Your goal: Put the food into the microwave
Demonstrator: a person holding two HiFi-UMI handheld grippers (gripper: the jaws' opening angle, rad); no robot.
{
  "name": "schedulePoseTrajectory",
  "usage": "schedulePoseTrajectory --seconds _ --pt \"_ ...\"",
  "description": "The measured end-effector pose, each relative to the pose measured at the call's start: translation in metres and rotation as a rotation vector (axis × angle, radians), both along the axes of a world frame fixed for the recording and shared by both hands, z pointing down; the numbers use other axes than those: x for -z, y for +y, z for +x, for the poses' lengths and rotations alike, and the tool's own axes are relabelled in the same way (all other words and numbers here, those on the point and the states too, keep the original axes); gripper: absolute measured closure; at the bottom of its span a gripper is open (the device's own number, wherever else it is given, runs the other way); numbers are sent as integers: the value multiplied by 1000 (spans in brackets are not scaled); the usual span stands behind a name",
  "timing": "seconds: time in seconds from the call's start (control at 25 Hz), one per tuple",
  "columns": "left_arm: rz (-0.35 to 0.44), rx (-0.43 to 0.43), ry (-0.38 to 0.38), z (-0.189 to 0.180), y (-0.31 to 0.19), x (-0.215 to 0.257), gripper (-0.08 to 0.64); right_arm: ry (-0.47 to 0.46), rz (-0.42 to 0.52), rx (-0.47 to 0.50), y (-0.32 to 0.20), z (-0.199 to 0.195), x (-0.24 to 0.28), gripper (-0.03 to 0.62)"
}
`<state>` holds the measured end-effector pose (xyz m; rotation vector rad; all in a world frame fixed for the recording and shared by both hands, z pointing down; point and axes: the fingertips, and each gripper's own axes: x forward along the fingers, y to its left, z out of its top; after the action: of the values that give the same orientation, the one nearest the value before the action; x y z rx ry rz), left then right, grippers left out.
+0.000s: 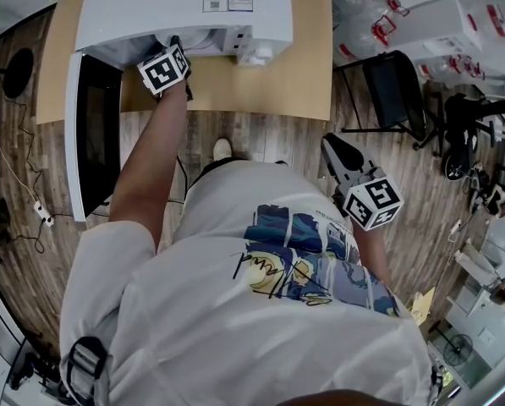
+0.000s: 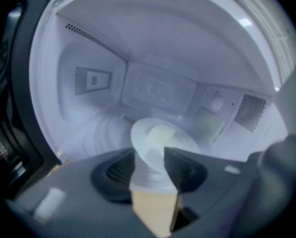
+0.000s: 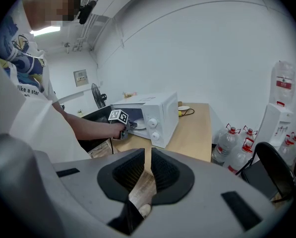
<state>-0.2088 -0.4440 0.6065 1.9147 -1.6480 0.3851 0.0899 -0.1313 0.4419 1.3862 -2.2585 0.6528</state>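
The white, boxy microwave (image 1: pixel 184 7) stands on a pale wooden table (image 1: pixel 260 83). Its dark glass door (image 1: pixel 96 134) is swung fully open to the left. The left gripper (image 1: pixel 172 51) reaches into the open mouth, its marker cube just outside the cavity.

In the left gripper view, the smooth white cavity curves around, with perforated vent patches on both side walls. A round white plate (image 2: pixel 157 143) lies on the cavity floor, carrying a pale yellowish piece of food (image 2: pixel 160 133) too blurred to make out its shape. The ribbed black fingers (image 2: pixel 180 167) stand wide apart. The near edge of the plate shows in the gap between them, and they do not press on it.

The right gripper (image 1: pixel 337 149) hangs at the person's side over the wood-plank floor (image 1: pixel 260 134), well away from the table. Its matte grey body ends in dark ridged fingers (image 3: pixel 165 170). These are drawn almost together, leaving only a thin slit with nothing in it but a view of the floor.
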Motion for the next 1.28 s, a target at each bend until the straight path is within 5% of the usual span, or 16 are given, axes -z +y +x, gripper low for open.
schedulePoseTrajectory --seconds 0.56,0.92,1.28 --pt "83 -48 -121 1 23 28 368 -25 12 24 13 19 -2 565" --pt "107 -50 -115 19 85 51 481 -56 44 123 24 49 4 578" --pt "103 -107 -10 69 161 76 552 -94 67 263 35 72 7 584"
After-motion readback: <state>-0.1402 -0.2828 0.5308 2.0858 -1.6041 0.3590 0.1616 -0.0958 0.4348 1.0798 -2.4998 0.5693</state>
